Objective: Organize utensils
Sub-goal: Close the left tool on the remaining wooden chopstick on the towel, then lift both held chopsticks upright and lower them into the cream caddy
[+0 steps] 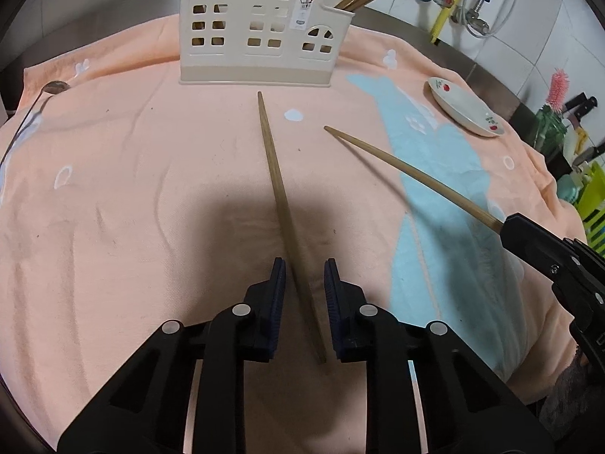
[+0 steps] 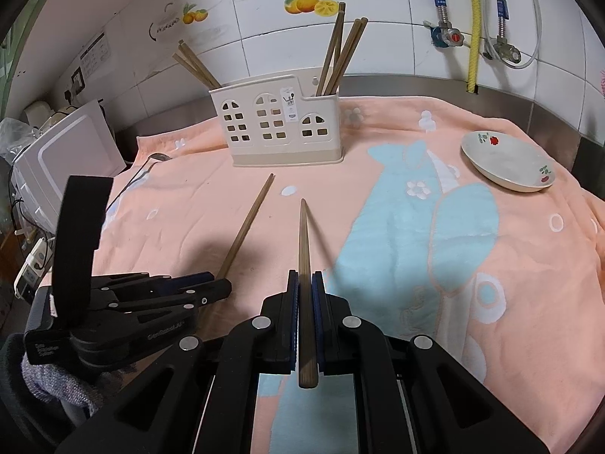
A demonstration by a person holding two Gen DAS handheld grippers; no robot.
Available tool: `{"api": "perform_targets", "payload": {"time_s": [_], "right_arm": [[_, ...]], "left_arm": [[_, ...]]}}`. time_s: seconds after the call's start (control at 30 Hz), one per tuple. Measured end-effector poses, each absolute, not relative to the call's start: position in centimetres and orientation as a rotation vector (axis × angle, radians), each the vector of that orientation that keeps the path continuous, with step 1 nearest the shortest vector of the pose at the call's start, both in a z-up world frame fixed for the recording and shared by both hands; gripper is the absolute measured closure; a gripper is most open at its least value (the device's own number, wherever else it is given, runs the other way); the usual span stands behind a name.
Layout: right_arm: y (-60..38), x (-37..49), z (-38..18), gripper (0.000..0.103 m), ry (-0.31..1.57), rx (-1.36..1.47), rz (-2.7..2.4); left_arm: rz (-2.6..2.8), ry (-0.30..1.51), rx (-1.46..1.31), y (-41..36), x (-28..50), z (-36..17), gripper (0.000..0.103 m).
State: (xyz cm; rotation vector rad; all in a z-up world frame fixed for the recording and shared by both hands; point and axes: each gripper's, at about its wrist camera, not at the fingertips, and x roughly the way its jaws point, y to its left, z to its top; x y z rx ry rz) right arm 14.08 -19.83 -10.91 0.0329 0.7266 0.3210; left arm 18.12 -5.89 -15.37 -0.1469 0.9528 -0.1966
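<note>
White kitchen tiles and water pipes back a counter draped in a peach towel [image 2: 378, 143], where a cream holder [image 2: 281, 125] stands at upper centre of the right wrist view, chopsticks already fanned out of its compartments.

At lower centre of that view, the right gripper [image 2: 305, 283] is clenched on a chopstick [image 2: 303, 234], pads tight on both sides, the thick end poking back toward the camera and the tip aimed up the frame at the holder.

In the left wrist view, the left gripper [image 1: 304, 276] hangs released at lower centre, its blue pads [image 1: 279, 283] parted to either side of a second chopstick [image 1: 280, 189] that lies flat on the towel, running from between the fingers up toward the holder's base. Neither pad appears to touch it (the shadow beneath makes contact hard to judge).

A plate [image 2: 506, 164] sits at right, well apart from both sticks; a spoon [image 1: 53, 87] rests at the towel's left edge.

Risks from here, by judgement: the loose stick sits slightly skewed between the open pads, so closing on it could roll or pivot it out of the grip. The soft towel may snag a fingertip. The held stick, gripped near its end, could swing and miss the narrow compartment or knock the light holder.
</note>
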Motion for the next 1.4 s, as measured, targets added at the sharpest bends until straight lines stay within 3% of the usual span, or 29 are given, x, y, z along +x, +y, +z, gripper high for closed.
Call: {"api": "perform_targets", "payload": {"time_s": [0.07, 0.13, 0.27, 0.53, 0.93, 1.4], "right_arm": [[-19.8, 14.1, -10.9, 0.096, 0.726, 0.030, 0.321], [-19.7, 14.1, -10.9, 0.096, 0.725, 0.029, 0.321], [-19.5, 14.1, -10.8, 0.096, 0.725, 0.025, 0.320], [-19.5, 14.0, -10.1, 0.096, 0.707, 0.013, 0.316], [-18.3, 15.4, -6.4, 0.096, 0.646, -0.023, 0.337], [-16.3, 20.4, -0.7, 0.096, 0.629, -0.082, 0.398]], "left_arm": [[-0.190, 0.953, -0.141, -6.0, 18.2, -15.4, 0.082], [-0.164, 0.954, -0.121, -6.2, 18.3, -15.5, 0.091], [-0.133, 0.963, -0.097, -6.2, 18.4, -15.3, 0.097], [-0.155, 0.933, -0.101, -4.6, 17.8, -13.2, 0.098], [-0.217, 0.704, -0.138, -1.0, 16.4, -5.6, 0.098], [-0.249, 0.658, -0.085, 0.2, 19.0, -1.4, 0.098]]}}
